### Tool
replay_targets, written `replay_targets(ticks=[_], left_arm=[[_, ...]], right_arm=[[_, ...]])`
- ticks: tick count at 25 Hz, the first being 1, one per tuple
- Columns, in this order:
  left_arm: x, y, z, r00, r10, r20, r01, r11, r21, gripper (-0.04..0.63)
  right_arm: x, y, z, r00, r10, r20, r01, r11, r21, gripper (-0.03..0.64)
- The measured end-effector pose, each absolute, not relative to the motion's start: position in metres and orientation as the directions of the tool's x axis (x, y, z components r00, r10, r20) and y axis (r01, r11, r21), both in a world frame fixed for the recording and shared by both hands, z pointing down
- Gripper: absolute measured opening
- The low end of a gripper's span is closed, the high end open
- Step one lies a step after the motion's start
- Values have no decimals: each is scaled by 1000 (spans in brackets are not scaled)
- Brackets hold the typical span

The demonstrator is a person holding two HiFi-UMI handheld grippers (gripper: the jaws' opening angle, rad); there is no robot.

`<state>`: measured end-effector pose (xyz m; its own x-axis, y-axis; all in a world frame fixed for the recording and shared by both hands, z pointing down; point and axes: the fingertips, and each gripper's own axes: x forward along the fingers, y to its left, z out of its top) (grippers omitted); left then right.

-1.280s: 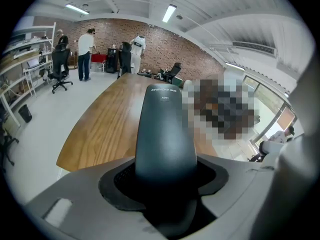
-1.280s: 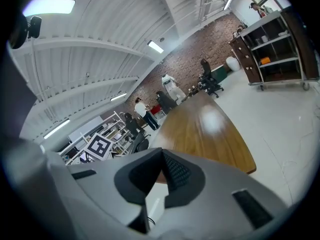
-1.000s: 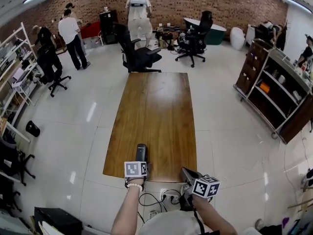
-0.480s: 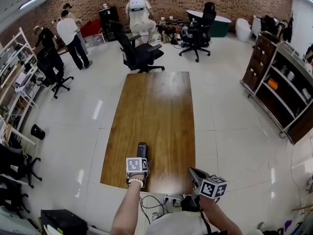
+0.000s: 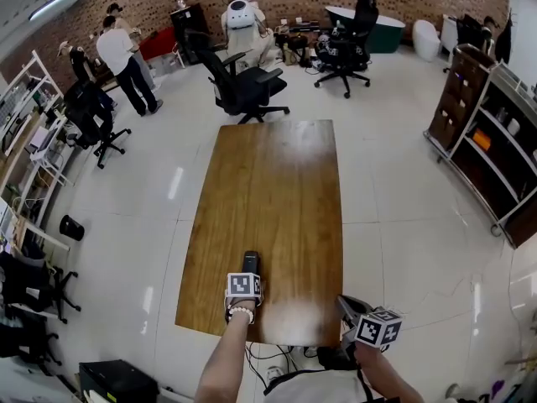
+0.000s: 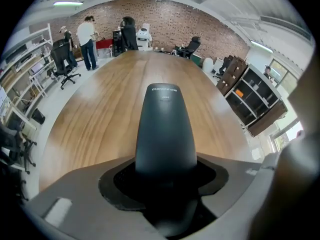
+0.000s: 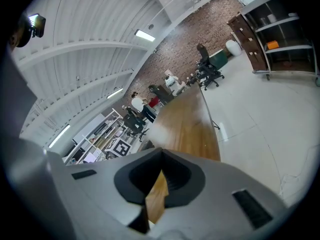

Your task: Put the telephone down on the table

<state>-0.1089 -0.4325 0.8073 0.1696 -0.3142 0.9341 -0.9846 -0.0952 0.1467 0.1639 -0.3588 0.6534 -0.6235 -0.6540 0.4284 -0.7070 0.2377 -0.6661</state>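
Table [image 5: 281,183]: telephone [image 6: 166,129] clamped in left gripper [image 6: 166,178].

A short line of pale capital print is showing near the far end of the telephone [image 6: 165,134], with a smaller line beneath it; both are coming out too small to read. Black-and-white square code markers are showing on the cubes of the left hand-held gripper [image 5: 249,270] and the right hand-held gripper [image 5: 347,307].

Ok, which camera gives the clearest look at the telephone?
The left gripper view: the telephone fills the centre, clamped between the jaws over the table. The head view shows only its dark tip past the marker cube. The right gripper view does not clearly show it.
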Motion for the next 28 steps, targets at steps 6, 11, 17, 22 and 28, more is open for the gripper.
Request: replay_targets(ticks=[6, 11, 17, 22, 28], left_arm=[[-114, -435, 824, 152, -260, 954, -987, -96, 131, 275], [-114, -433, 826, 124, -232, 965, -990, -102, 102, 275], [-111, -431, 831, 63, -195, 979, -991, -127, 38, 282], [-114, -430, 831, 52, -181, 982, -992, -126, 29, 284], [-123, -430, 826, -6, -178, 984, -994, -106, -25, 368]], right_arm=[[169, -366, 662, -620, -650, 439, -701, 208, -683, 3], [176, -370, 667, -619, -651, 440, -691, 184, -699, 3], [180, -377, 670, -621, -655, 430, -673, 166, -720, 3], [180, -382, 669, -618, -666, 417, -663, 157, -732, 3], [189, -387, 669, -614, -675, 409, -658, 151, -738, 3]])
